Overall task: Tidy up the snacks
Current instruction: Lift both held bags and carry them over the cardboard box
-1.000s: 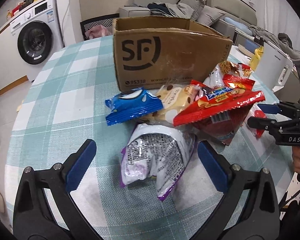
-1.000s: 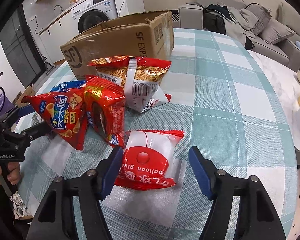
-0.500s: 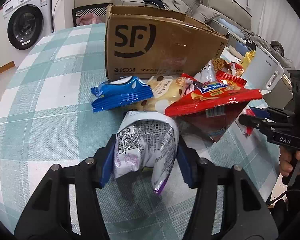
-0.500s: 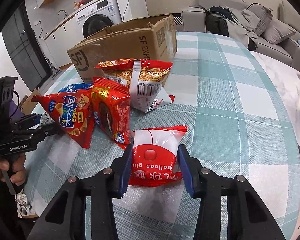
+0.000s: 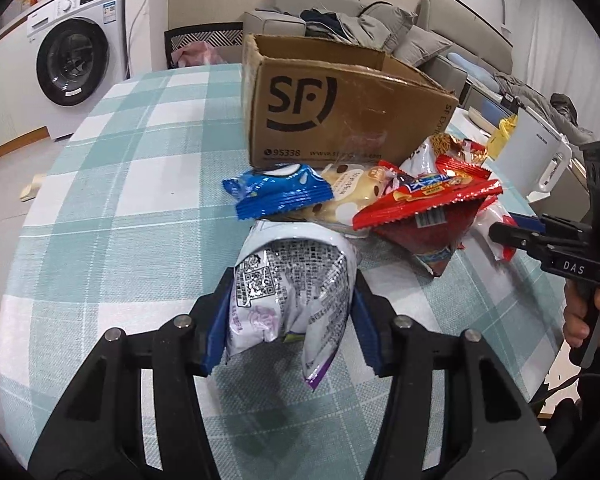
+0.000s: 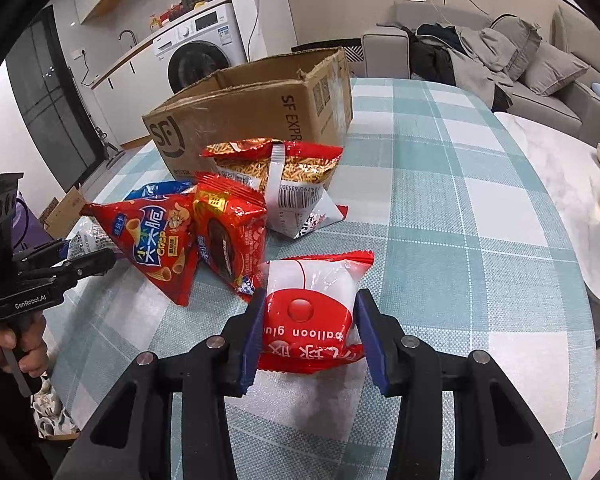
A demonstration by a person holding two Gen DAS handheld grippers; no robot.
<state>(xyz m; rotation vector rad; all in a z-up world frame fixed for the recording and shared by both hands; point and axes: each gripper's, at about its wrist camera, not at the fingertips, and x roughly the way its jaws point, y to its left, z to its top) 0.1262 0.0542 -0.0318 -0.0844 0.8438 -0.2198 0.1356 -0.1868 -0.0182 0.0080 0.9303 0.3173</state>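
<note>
Gripping a silver and purple packet [image 5: 292,292] between its blue pads, the left gripper [image 5: 290,328] has it lifted near the front of the checked table [image 5: 112,208]. Beyond it lie a blue packet [image 5: 280,196], a cream packet [image 5: 352,196] and a red crisp bag [image 5: 428,208], with the cardboard box [image 5: 340,120] behind them. Farther right, the right gripper [image 6: 308,340] is clamped on a red and white packet [image 6: 312,308], raised off the cloth just beside a red cookie packet [image 6: 230,232].
</note>
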